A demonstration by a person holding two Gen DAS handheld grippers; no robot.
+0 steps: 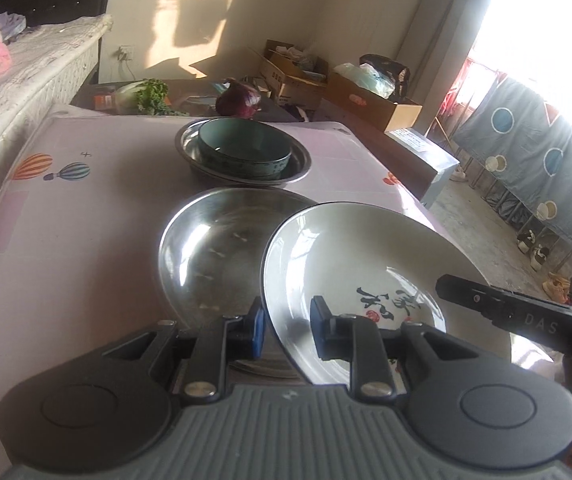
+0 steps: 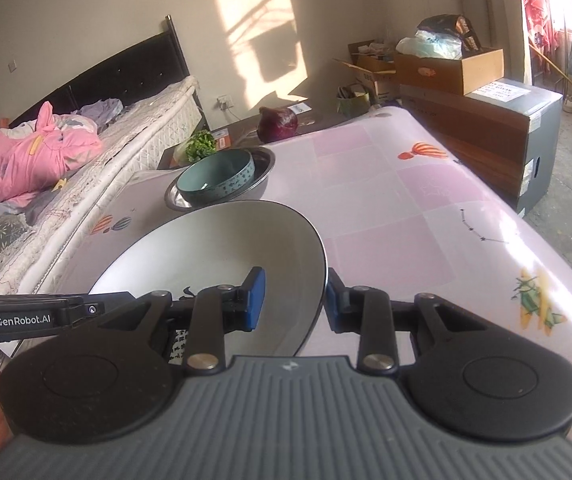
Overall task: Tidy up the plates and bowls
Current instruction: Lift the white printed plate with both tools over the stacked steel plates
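The left gripper (image 1: pixel 286 330) has its blue fingers (image 1: pixel 257 332) spread on either side of the white plate's (image 1: pixel 346 256) left rim; whether they touch it I cannot tell. The right gripper (image 2: pixel 292 300) straddles the same plate (image 2: pixel 222 248) at its right rim, fingers (image 2: pixel 255 298) likewise spread — one pad inside, one outside. The plate is tilted, lifted off the bench (image 1: pixel 86 208), and carries dark painted characters. Just beside it to the left, partly under its edge, lies a steel plate (image 1: pixel 214 252). Farther back on the bench a teal bowl (image 1: pixel 244 148) sits inside a steel basin (image 1: pixel 302 164). Beyond the bench edge — a purple cabbage (image 1: pixel 240 98) and some greens (image 1: pixel 152 94). A bed (image 2: pixel 134 136) runs along the left.
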